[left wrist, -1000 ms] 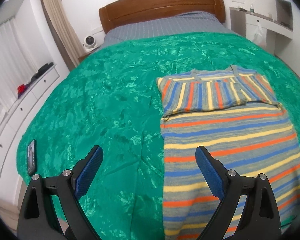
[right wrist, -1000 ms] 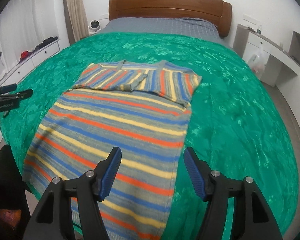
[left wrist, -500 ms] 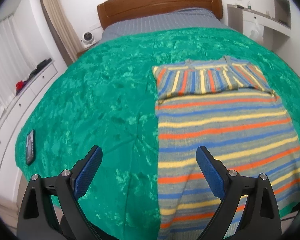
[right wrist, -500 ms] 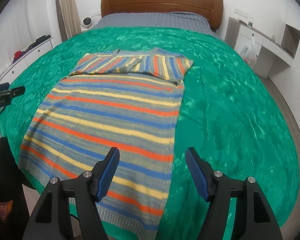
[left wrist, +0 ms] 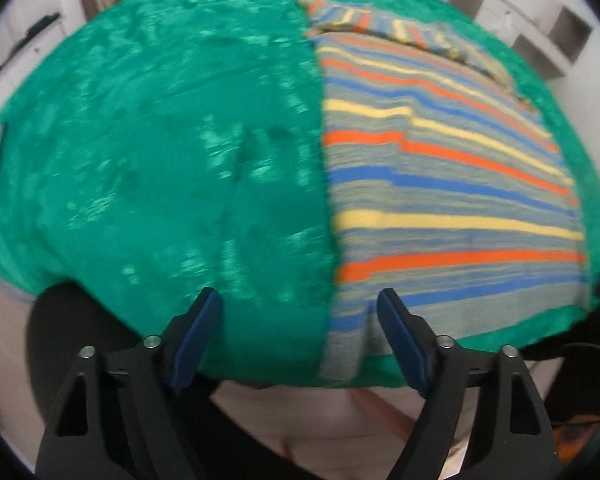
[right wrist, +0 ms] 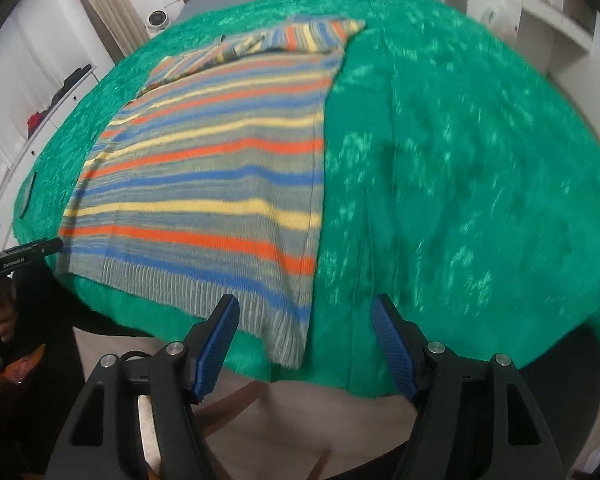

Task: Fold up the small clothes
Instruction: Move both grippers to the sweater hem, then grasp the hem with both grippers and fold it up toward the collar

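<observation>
One fold of the job looks done and the rest is ahead: the green bedspread [right wrist: 460, 160] fills most of both views, and on it the striped sweater [right wrist: 220, 168] lies flat, running from centre frame up toward the upper left in the right wrist view, and down the right half of the frame in the left wrist view [left wrist: 440, 168]. Its sleeves [right wrist: 284, 38] appear already turned in across the chest at the far end (the blur hides the finer creases), while the long body is spread out unfolded, so I judge the lengthwise fold, hem toward collar, is what remains. The ribbed hem [right wrist: 228, 300] hangs slightly over the near edge of the bed, low in the frame.

Both tongs hang off the foot of the bed with nothing in them. The right gripper [right wrist: 304, 336] has its jaws spread wide, straddling the hem's right corner without touching it. The left gripper [left wrist: 300, 332] is equally wide apart, its right finger just beside the hem's left corner [left wrist: 340, 344], its left finger over bare bedspread
</observation>
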Demonstrator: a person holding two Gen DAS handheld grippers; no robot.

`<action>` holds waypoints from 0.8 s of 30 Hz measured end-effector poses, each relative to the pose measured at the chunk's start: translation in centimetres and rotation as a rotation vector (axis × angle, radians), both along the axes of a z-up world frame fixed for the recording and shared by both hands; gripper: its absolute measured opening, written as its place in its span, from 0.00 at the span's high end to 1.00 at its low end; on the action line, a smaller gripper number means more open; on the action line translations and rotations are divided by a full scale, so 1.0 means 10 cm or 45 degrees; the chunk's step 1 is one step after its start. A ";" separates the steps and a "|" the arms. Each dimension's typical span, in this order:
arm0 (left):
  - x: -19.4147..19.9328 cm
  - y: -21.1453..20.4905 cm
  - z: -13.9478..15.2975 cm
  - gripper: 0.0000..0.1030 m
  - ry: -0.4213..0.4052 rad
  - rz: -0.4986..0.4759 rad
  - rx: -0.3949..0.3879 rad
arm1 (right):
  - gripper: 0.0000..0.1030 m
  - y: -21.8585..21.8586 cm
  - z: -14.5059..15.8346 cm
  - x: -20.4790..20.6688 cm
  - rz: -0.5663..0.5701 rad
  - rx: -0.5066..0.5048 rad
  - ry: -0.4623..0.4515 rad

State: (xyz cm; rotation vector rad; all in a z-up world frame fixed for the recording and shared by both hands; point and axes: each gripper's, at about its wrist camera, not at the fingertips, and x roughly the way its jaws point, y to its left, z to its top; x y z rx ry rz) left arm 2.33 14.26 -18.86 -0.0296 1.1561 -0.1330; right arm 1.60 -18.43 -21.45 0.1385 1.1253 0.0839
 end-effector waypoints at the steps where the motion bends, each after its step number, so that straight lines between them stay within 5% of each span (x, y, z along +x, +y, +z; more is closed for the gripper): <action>1: 0.02 -0.05 -0.01 0.26 0.004 -0.025 -0.021 | 0.34 -0.01 -0.01 0.02 -0.004 0.024 0.005; 5: 0.07 -0.19 -0.19 0.57 0.107 -0.099 -0.033 | 0.38 -0.03 -0.13 0.15 0.013 0.152 0.059; 7: 0.07 -0.24 -0.23 0.62 0.126 -0.114 -0.032 | 0.42 0.02 -0.22 0.21 0.064 0.213 0.105; 9: 0.09 -0.30 -0.25 0.95 0.151 -0.141 -0.062 | 0.62 0.07 -0.32 0.26 0.099 0.231 0.162; 10: 0.10 -0.29 -0.26 0.96 0.161 -0.140 -0.082 | 0.90 0.07 -0.32 0.27 0.104 0.222 0.151; 11: 0.10 -0.28 -0.24 0.97 0.157 -0.126 -0.090 | 0.93 0.05 -0.29 0.28 0.099 0.223 0.142; 16: 0.00 -0.09 -0.08 0.97 0.132 -0.106 -0.176 | 0.94 0.06 -0.02 0.16 0.143 0.149 0.083; 24: -0.16 -0.02 0.04 0.98 0.113 -0.162 -0.163 | 0.94 0.20 0.09 0.07 0.225 0.074 0.097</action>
